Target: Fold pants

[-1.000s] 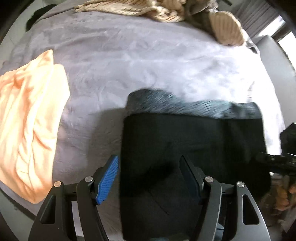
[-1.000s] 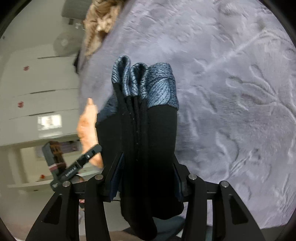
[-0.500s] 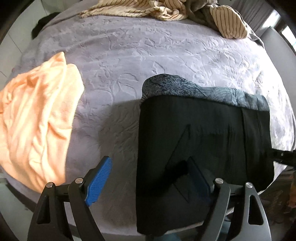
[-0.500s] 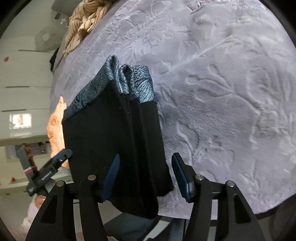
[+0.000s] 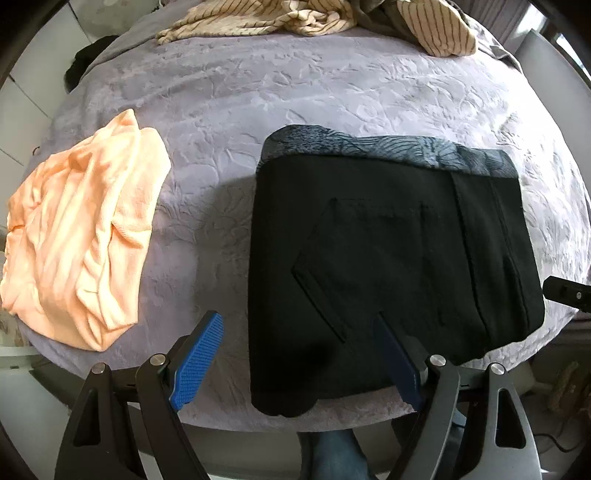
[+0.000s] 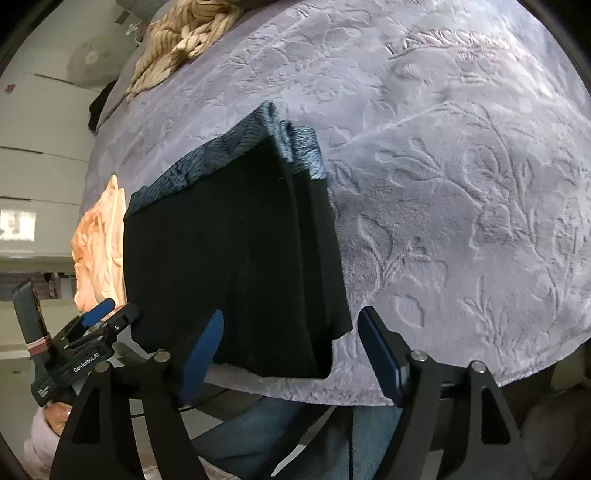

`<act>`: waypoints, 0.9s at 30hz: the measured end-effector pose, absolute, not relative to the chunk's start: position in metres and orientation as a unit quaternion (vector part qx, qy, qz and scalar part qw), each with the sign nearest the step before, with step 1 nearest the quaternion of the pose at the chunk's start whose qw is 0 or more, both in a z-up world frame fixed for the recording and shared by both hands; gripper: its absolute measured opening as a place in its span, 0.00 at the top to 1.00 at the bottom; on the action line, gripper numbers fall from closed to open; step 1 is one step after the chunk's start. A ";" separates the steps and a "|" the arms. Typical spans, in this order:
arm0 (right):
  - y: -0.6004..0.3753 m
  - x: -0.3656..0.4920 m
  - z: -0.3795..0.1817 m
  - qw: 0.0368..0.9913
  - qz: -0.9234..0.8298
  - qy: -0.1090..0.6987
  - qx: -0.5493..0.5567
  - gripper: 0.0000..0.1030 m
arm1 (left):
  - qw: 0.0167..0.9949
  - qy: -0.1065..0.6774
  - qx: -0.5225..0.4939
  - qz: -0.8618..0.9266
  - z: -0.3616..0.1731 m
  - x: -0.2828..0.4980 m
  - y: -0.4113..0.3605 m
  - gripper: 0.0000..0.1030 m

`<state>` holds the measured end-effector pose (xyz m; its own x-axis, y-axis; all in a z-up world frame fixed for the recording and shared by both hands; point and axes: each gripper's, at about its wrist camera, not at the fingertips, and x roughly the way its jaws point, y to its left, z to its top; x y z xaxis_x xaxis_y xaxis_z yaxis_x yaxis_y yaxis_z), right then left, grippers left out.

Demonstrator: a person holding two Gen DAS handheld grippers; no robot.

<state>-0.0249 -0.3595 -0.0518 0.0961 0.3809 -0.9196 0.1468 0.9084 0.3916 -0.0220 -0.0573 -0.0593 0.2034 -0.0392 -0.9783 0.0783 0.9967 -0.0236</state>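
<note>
The black pants lie folded into a flat rectangle on the grey bedspread, near its front edge, with a blue-grey patterned layer showing along the far side. They also show in the right wrist view. My left gripper is open and empty, hovering at the front edge of the pants. My right gripper is open and empty at the pants' near right corner. The left gripper also shows at the left of the right wrist view.
A crumpled peach garment lies on the bed to the left of the pants. Striped beige clothes are piled at the far edge. The bed's front edge runs just under both grippers. A white wardrobe stands beyond the bed.
My right gripper opened and let go of the pants, which now lie flat on the bed. Both grippers drew back toward the front edge.
</note>
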 end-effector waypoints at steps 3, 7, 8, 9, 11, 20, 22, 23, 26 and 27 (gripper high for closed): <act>-0.352 -0.029 -0.045 0.721 0.081 0.662 0.191 0.21 | 0.777 0.627 0.017 -0.045 -0.056 -0.026 -0.061 0.18; -0.342 -0.035 -0.038 0.733 0.078 0.653 0.173 0.20 | 0.782 0.622 0.023 -0.042 -0.052 -0.032 -0.063 0.00; -0.341 -0.037 -0.036 0.736 0.077 0.651 0.167 0.19 | 0.784 0.619 0.024 -0.042 -0.051 -0.034 -0.064 0.00; -0.339 -0.039 -0.033 0.739 0.077 0.649 0.163 0.17 | 0.784 0.618 0.026 -0.043 -0.049 -0.035 -0.064 0.00; -0.336 -0.043 -0.030 0.745 0.074 0.645 0.156 0.13 | 0.784 0.618 0.026 -0.043 -0.048 -0.037 -0.064 0.00; -0.327 -0.055 -0.016 0.772 0.041 0.622 0.122 0.00 | 0.789 0.611 0.033 -0.048 -0.039 -0.045 -0.066 0.00; -0.324 -0.057 -0.013 0.775 0.037 0.620 0.113 0.00 | 0.792 0.607 0.037 -0.048 -0.035 -0.046 -0.068 0.00; -0.322 -0.058 -0.012 0.777 0.034 0.620 0.105 0.00 | 0.794 0.605 0.036 -0.048 -0.033 -0.047 -0.068 0.00; -0.316 -0.060 -0.008 0.780 0.026 0.619 0.088 0.00 | 0.796 0.603 0.028 -0.050 -0.027 -0.045 -0.067 0.00; -0.315 -0.060 -0.006 0.782 0.024 0.617 0.084 0.00 | 0.797 0.602 0.026 -0.049 -0.025 -0.045 -0.066 0.00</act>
